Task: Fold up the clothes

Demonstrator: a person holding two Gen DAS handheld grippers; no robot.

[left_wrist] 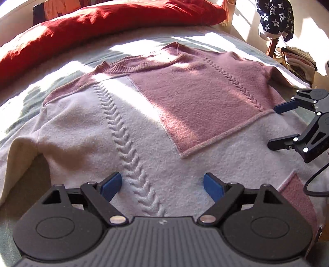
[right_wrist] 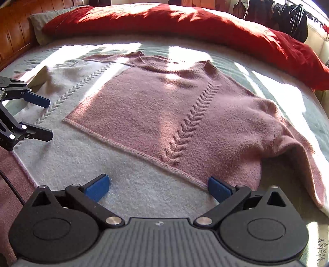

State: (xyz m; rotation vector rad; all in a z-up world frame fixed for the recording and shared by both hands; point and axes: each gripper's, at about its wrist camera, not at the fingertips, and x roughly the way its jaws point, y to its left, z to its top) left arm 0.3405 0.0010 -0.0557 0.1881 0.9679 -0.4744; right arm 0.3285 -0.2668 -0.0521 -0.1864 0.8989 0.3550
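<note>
Sweater (left_wrist: 144,115), pink and white blocks with cable-knit stripes, lies flat and face up on the bed (left_wrist: 67,67), filling the centre of both frames; collar toward the top of frame.

Left tongs (left_wrist: 162,187) spread wide, nothing between them, low over the white hem area at bottom centre of the left view, straddling a cable stripe. Contact with the fabric can't be told.

Right tongs (right_wrist: 158,188) also spread wide and empty, at bottom centre of the right view, over the white panel just beside the pink panel's edge. They show too at the right edge of the left view.

Around:
- red pillow (right_wrist: 185,26) across the top of both frames, beyond the collar, apart from the sweater
- star-print dark fabric (left_wrist: 275,18), upper right of the left view
- stacked clothes (left_wrist: 298,59) off the bed, right edge
- dark hanging clothes (right_wrist: 287,16), upper right of the right view
- black cable (left_wrist: 312,180) trails over the hem, lower right of the left view
</note>
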